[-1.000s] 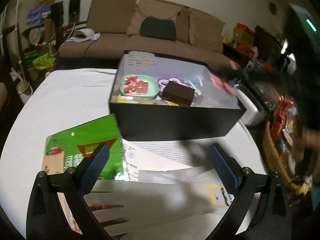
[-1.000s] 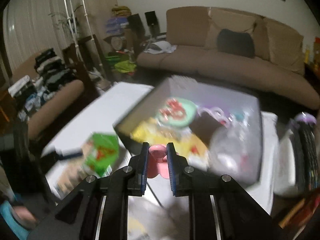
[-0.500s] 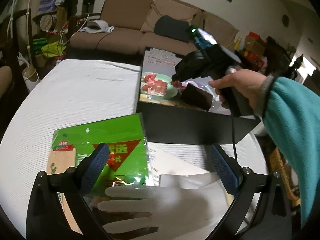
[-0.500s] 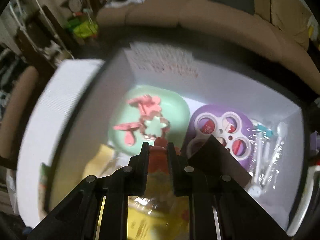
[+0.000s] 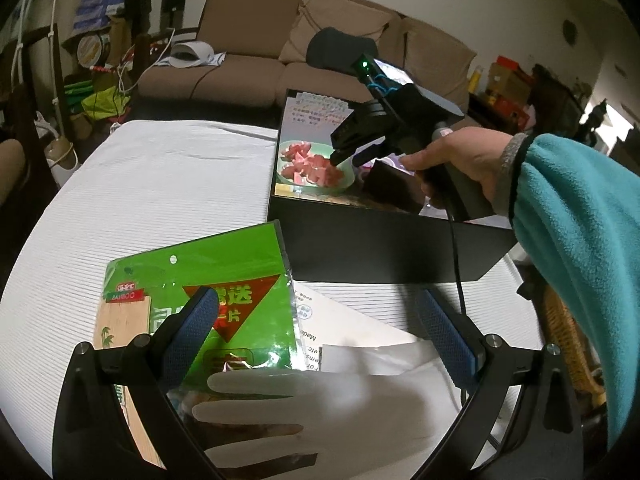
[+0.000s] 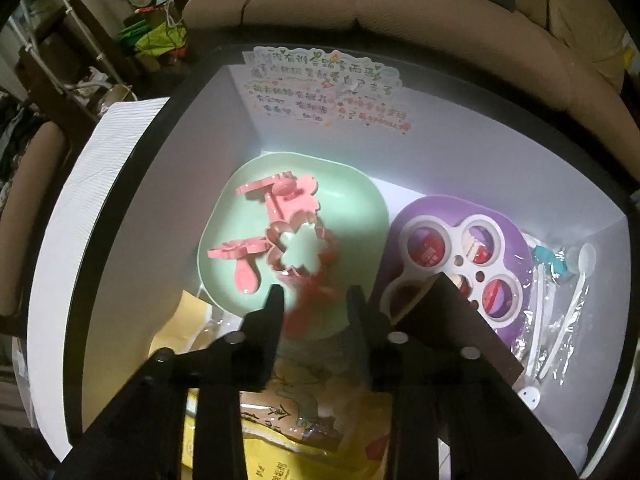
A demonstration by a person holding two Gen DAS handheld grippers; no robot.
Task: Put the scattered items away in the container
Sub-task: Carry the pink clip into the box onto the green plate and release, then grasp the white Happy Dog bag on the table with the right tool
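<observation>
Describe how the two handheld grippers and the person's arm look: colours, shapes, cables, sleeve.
The left gripper has a black forked frame with silver screws and blue ribbed pads. The right gripper is a black, boxy pistol-grip unit with a green indicator light, turquoise bands on top and a black cable trailing down. The bare right hand emerges from a teal fleece sleeve with a grey cuff.

My left gripper [image 5: 320, 340] hangs wide open over a green packet [image 5: 200, 300] and pale glove [image 5: 320, 412]; beyond, my right gripper [image 5: 346, 156] reaches into the black box [image 5: 380, 248].
</observation>
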